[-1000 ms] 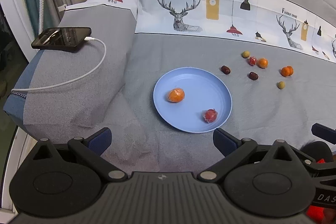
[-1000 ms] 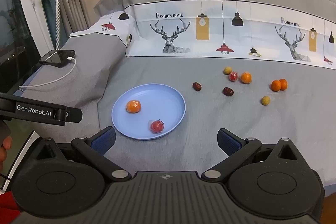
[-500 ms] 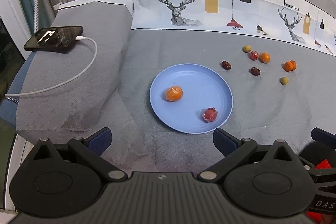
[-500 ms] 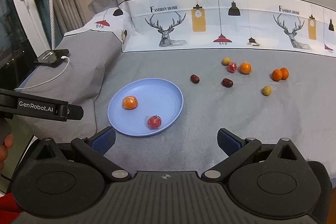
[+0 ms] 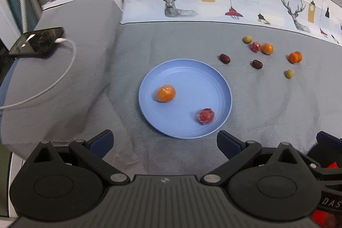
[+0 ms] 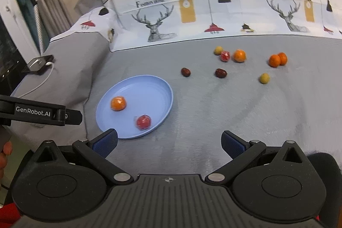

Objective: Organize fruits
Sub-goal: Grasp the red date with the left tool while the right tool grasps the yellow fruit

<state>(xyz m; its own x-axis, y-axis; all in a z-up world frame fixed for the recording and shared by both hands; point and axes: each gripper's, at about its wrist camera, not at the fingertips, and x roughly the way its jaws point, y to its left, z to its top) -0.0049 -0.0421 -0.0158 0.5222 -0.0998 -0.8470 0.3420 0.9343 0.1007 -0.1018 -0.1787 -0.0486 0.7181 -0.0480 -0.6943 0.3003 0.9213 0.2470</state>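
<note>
At far left a black smartphone lies on the grey bedspread, a white charging cable plugged into it. The round light-blue plastic plate holds 2 fruits: a wrapped orange on its left side and a wrapped red fruit near its front rim. Right of the plate, loose on the bedspread, lie 2 dark-brown dates, 2 yellowish round fruits, another wrapped red fruit, a single orange and 2 touching oranges. The left gripper and the right gripper both hover with fingers spread wide, gripping nothing.
</note>
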